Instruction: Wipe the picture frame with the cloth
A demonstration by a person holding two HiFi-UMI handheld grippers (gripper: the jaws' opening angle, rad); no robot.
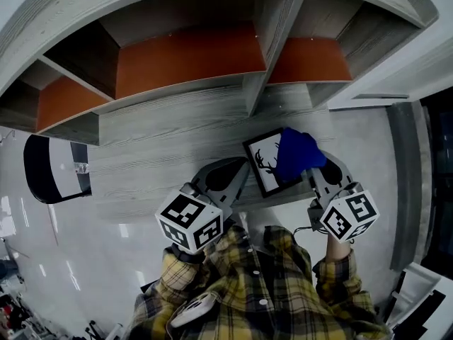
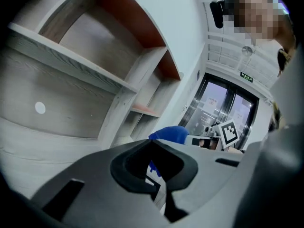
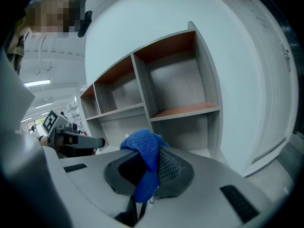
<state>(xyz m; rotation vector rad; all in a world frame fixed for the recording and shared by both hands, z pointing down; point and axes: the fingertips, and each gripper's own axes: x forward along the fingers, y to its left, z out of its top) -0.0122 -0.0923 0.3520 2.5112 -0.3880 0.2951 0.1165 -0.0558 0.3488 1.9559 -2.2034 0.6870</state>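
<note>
Plaid shirt in yellow and black fills the bottom of the head view, and just past it sit the two marker cubes of the grippers.

Beyond the cubes is the picture frame: a black rim, a white mat and a dark antler silhouette, with its face turned up toward the head camera. It is over the grey wood-grain surface, and whether its lower edge rests there cannot be told. The left gripper meets the frame at its left edge. In the left gripper view its fingers are closed together, with a thin sliver of the frame's white and black edge pinched between them.

A blue cloth covers the frame's upper right corner. The right gripper carries it. In the right gripper view the fingers are clamped on the cloth, which bunches above them and hangs down through the gap. The left gripper view shows the same cloth as a blue mound just beyond its own fingers.

Behind the frame stands a grey shelf unit with orange back panels and open compartments. Left of the frame, well apart from it, a black-and-white object stands on the glossy pale floor
</note>
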